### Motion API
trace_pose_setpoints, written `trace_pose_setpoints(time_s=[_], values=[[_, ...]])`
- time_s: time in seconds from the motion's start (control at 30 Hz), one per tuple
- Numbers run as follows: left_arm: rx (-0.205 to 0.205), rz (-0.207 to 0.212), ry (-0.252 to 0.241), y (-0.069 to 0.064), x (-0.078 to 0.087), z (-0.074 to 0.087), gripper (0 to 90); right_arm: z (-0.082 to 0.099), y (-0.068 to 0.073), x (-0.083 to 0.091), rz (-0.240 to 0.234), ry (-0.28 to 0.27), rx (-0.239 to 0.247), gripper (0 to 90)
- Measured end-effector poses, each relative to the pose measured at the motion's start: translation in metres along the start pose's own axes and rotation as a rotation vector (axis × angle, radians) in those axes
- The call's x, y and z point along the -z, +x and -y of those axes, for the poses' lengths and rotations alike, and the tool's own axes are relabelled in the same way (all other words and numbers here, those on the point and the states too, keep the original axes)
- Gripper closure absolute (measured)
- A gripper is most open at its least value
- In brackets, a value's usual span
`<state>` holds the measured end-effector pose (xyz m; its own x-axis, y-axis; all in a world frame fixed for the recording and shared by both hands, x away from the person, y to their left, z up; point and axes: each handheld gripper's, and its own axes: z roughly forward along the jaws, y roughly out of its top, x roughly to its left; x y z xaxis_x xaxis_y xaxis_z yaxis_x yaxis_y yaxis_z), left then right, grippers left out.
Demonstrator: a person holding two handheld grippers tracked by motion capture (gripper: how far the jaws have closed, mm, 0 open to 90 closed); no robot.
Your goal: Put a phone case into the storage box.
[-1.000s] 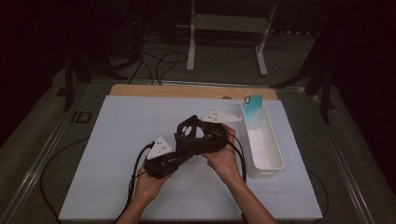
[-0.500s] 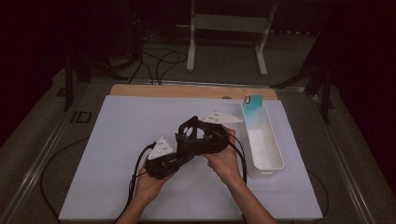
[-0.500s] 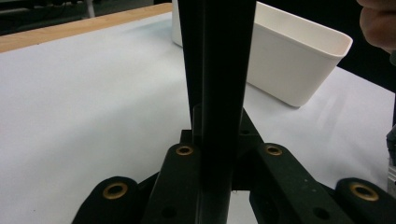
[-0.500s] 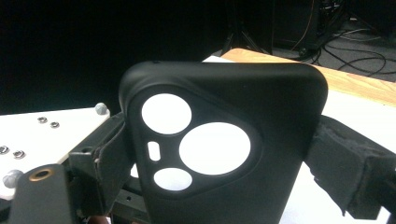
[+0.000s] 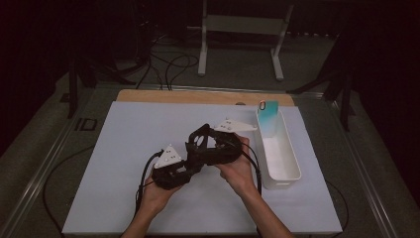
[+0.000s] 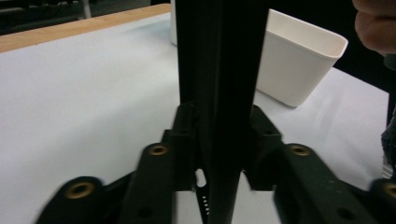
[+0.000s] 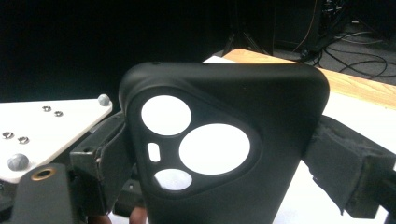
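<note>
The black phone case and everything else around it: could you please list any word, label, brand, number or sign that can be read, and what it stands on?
None can be read.
Black phone case: plain back with camera cut-outs, no print or logo visible.
White bin: plain walls, no label.
Teal card standing in the bin: too small to tell whether it carries print.
Grey three-cornered plates on the grippers: screws, no marking.

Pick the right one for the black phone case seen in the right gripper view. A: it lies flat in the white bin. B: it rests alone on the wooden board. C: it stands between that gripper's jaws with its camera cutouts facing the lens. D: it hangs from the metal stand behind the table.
C: the black phone case rises upright between the right gripper jaws, its round camera cutouts facing the lens.
</note>
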<state>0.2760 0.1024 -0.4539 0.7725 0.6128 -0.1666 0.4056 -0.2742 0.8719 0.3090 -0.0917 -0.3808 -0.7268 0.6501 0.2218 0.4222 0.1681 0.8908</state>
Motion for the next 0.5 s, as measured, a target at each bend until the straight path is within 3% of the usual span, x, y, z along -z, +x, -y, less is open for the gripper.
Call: trace_pose_setpoints(time_s=[0.2,0.5], values=[[-0.008,-0.021,-0.016,0.0,0.004,0.0,51.0,0.0,-0.002,0.001,0.009,-0.004,-0.006,13.7],[-0.002,-0.122,-0.059,0.003,0.012,-0.001,19.6,-0.001,-0.008,0.002,0.032,-0.009,-0.014,13.8]])
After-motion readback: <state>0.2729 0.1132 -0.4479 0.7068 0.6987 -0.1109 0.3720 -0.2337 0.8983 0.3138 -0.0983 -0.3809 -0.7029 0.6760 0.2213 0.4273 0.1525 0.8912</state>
